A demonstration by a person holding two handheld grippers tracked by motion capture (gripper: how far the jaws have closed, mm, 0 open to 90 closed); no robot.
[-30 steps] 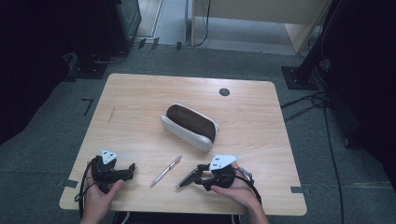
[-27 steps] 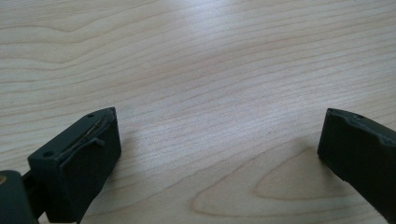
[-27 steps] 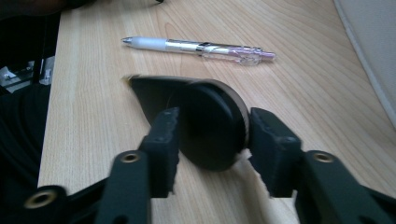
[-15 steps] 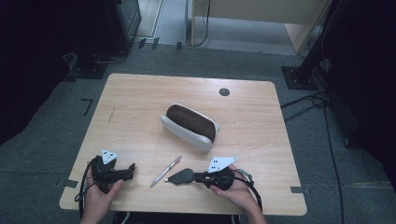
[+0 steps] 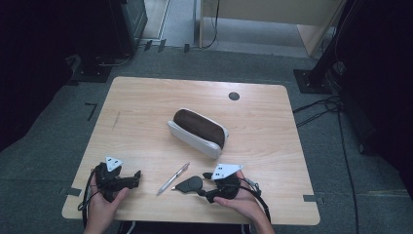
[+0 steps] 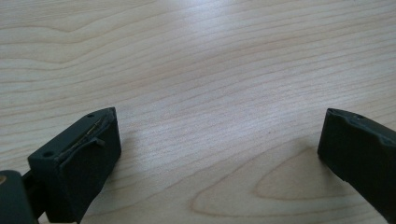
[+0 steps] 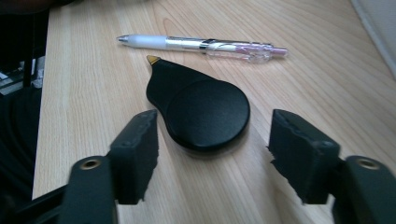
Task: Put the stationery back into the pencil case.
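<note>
Nearest, at the front edge of the light wooden surface (image 5: 146, 102): left gripper (image 5: 127, 180), held in a hand, jaws spread wide over bare wood, nothing between them. Beside it, right gripper (image 5: 197, 187), also hand-held; its jaws have just been opening and stand released. Just ahead of the right gripper's tips, lying flat: black teardrop-shaped plastic dispenser with a small gold tip (image 7: 198, 107), its round end reaching into the gap between the jaws, neither pad pressing it. Just beyond, close to the gold tip: clear-and-white ballpoint pen with pink detailing (image 7: 201, 45), lying free. Farther, near the centre: white pencil case with brown interior (image 5: 197, 131), well apart from both grippers. Far edge: round dark grommet (image 5: 234, 96).
</note>
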